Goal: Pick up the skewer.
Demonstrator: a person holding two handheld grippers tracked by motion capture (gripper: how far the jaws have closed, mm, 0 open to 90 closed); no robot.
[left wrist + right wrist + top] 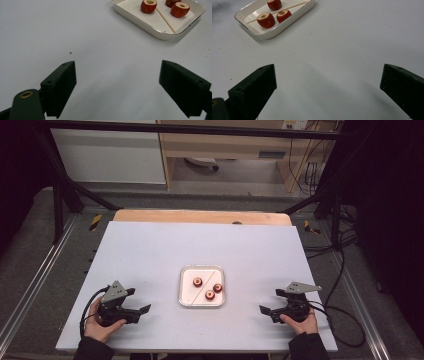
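Both claws sat wide open and empty: left claw at lower left, right claw at lower right. The tray at center held three cored red fruits and a skewer. Risk as I saw it: round fruits rolling from a pinch, or the thin skewer slipping flat.

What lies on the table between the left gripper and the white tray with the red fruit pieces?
Nothing but bare table. The high view shows a clear stretch from the left gripper to the tray; the left gripper view shows just a tiny red speck there.
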